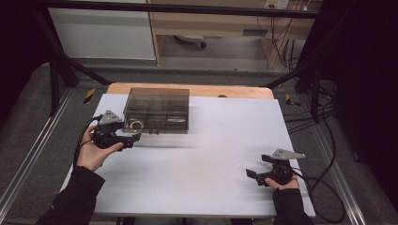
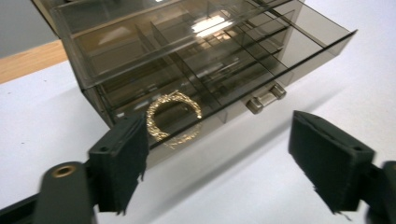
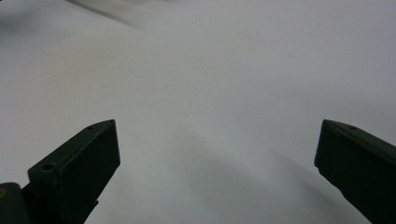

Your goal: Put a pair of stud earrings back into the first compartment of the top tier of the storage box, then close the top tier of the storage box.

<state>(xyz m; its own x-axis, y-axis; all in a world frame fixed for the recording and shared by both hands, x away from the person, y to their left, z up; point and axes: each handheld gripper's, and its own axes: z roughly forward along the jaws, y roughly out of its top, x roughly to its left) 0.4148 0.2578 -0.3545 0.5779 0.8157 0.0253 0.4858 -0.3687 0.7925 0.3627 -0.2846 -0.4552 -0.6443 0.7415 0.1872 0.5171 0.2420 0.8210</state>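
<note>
A smoky transparent organiser box (image 1: 157, 110) with small compartments stands at the back left of the white table (image 1: 211, 154). Its lower drawer (image 2: 224, 88) is pulled partly out, with a clear handle (image 2: 266, 98) on the front. A gold bracelet (image 2: 173, 116) lies in the drawer's front-left compartment; from above the bracelet (image 1: 136, 124) shows through the box. My left gripper (image 1: 133, 139) is open just in front of the box's left corner, with nothing between its jaws. My right gripper (image 1: 251, 174) is open near the front right of the table, over bare white surface.
A wooden strip (image 1: 192, 89) borders the table's far edge. Black frame posts (image 1: 54, 79) stand at both back corners. Cables (image 1: 324, 187) trail off the right side. The middle of the white table lies between the two grippers.
</note>
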